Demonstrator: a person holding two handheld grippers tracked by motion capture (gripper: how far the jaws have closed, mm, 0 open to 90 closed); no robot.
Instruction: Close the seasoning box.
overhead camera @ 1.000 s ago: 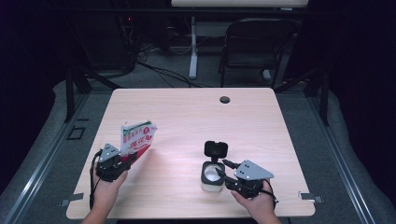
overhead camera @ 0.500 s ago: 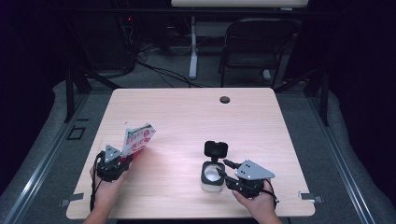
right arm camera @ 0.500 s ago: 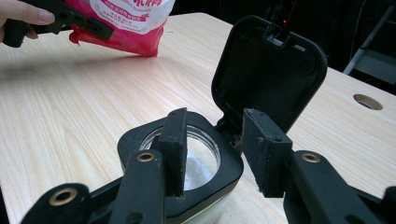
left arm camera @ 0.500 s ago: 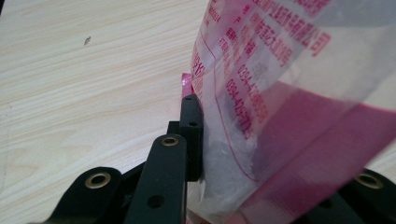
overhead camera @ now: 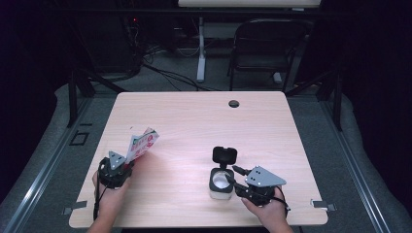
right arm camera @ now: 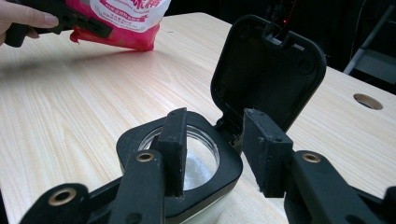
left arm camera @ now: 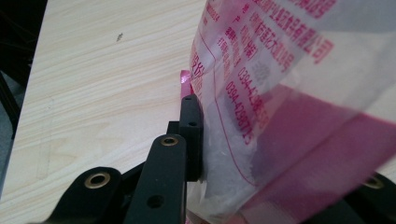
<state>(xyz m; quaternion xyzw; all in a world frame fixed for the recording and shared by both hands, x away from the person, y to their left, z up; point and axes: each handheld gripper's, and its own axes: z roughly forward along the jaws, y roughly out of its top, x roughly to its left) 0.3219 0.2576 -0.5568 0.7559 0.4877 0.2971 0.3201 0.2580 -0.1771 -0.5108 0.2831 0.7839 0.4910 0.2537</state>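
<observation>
A pink and white plastic bag (overhead camera: 142,144) with red print is lifted off the table at the front left, with my left gripper (overhead camera: 128,160) shut on its lower end. In the left gripper view one black finger (left arm camera: 190,135) presses on the bag (left arm camera: 280,93), which hides the other. At the front right stands a small jar (overhead camera: 219,184) with a black collar and white powder inside, its hinged black lid (overhead camera: 224,155) standing open. My right gripper (right arm camera: 217,122) grips the jar's rim (right arm camera: 135,140) by the hinge, with one jaw over the opening and the other outside.
The light wooden table (overhead camera: 194,121) has a round cable hole (overhead camera: 234,103) near its far edge. A dark chair (overhead camera: 265,48) and cables lie on the floor beyond. The right gripper view shows the bag (right arm camera: 126,18) far off at the upper left.
The bag in the left gripper has shifted slightly toward the near edge and turned a little. The right gripper and the jar have not moved.
</observation>
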